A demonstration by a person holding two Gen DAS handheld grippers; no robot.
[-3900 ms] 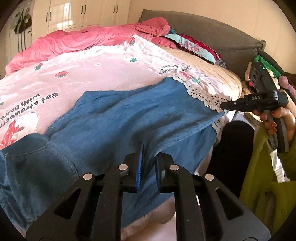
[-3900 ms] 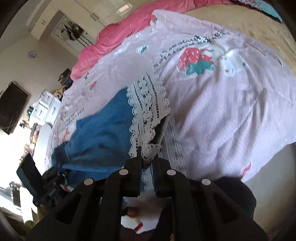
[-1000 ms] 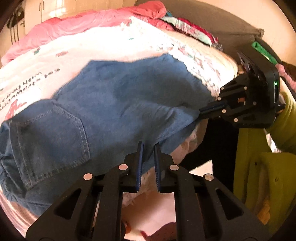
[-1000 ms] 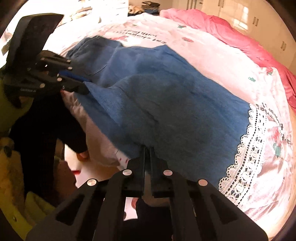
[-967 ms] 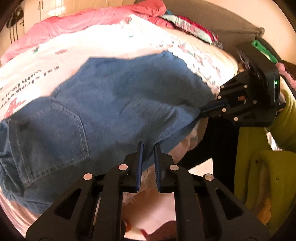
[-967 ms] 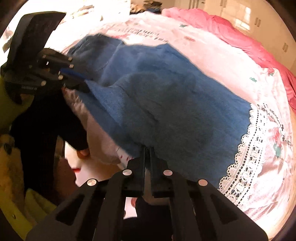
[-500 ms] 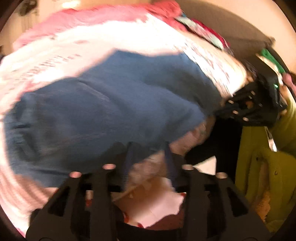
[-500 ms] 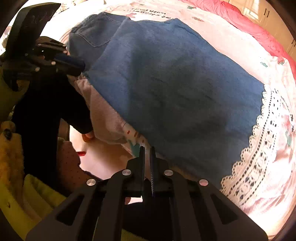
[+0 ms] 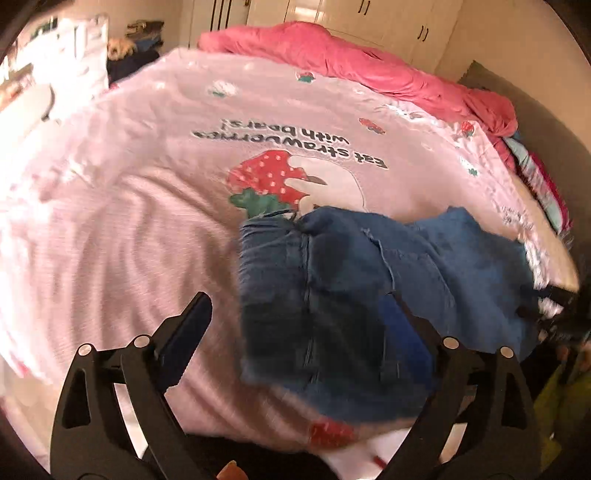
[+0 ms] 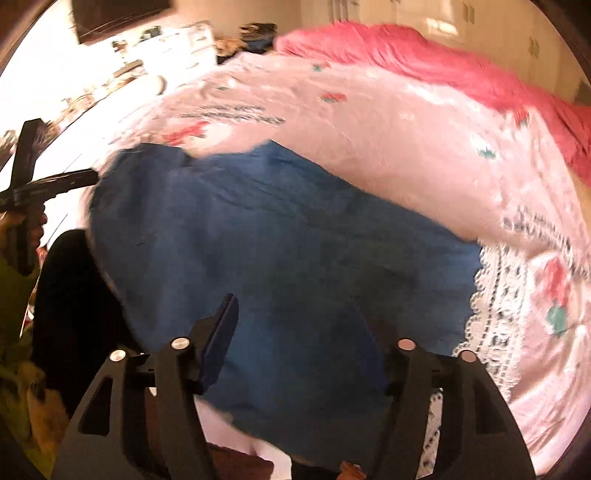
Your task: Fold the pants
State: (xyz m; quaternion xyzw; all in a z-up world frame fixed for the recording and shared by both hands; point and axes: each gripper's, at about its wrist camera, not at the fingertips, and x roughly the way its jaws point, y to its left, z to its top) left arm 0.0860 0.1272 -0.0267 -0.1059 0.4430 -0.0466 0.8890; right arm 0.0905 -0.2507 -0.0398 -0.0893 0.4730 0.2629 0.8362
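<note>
The blue denim pants (image 9: 351, 295) lie across the pink strawberry-print blanket (image 9: 129, 221) near the bed's front edge, waist end bunched on the left. My left gripper (image 9: 299, 317) hovers over that waist end, its jaws opening wide. No pad presses on the cloth. In the right wrist view the pants (image 10: 277, 240) spread as one wide blue sheet. My right gripper (image 10: 303, 332) is above their near edge, its jaws also opening, with denim beneath the gap but not pinched. The left gripper (image 10: 48, 188) shows at the far left of that view.
A crumpled pink duvet (image 9: 369, 70) lies along the bed's far side, with white wardrobes (image 9: 351, 14) behind it. A white lace border (image 10: 495, 325) runs right of the pants. The bed drops off to the floor (image 9: 351, 458) in front. A green sleeve (image 10: 14, 295) is at left.
Both grippers were shut on the pants' near edge and have let go and opened. The left one has swung left and rolled, now facing the waist end. The pants rest on the blanket.
</note>
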